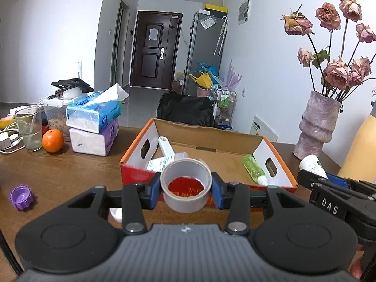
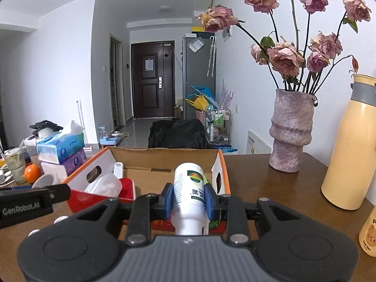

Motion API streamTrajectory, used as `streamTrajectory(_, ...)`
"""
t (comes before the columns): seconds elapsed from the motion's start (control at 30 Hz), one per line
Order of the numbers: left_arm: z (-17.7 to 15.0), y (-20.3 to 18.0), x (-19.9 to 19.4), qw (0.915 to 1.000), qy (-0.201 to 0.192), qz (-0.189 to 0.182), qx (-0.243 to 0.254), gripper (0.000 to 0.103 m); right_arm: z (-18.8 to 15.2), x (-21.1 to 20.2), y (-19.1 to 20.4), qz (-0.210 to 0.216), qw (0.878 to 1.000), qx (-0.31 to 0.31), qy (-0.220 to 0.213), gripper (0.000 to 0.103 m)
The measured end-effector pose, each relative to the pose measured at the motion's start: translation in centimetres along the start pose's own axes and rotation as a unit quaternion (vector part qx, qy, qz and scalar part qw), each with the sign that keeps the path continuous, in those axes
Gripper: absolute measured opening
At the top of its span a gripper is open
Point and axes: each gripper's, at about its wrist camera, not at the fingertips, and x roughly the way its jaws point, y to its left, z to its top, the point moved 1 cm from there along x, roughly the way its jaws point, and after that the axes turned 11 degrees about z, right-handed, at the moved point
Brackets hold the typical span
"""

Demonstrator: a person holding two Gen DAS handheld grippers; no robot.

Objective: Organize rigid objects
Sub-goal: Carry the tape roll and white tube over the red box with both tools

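Observation:
My left gripper (image 1: 186, 189) is shut on a grey tape roll (image 1: 182, 199), held just in front of the near wall of the red cardboard box (image 1: 138, 174). In the box lie a green bottle (image 1: 253, 168), a white scoop (image 1: 165, 145) and a white packet (image 1: 162, 162). My right gripper (image 2: 189, 198) is shut on a white bottle (image 2: 189, 188) with a green label, held over the box's near right corner (image 2: 224, 181). The right gripper with the bottle also shows at the right of the left wrist view (image 1: 313, 164).
On the wooden table (image 1: 70, 171) are a purple cap (image 1: 21, 197), an orange (image 1: 52, 140), a glass (image 1: 29, 129), stacked tissue packs (image 1: 94, 127), a vase of dried roses (image 2: 291, 131), a yellow flask (image 2: 350, 145) and a small bear bottle (image 2: 370, 232).

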Motion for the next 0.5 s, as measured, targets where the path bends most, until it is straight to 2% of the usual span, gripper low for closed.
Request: streamTrajectory(0.5, 2.2, -1.9, 5.3, 0.9999, -0.005, 0.005, -0.015, 0.044, 1.6, 5.0, -1.4, 0.006, 1.0, 0.011, 0.009, 0.027)
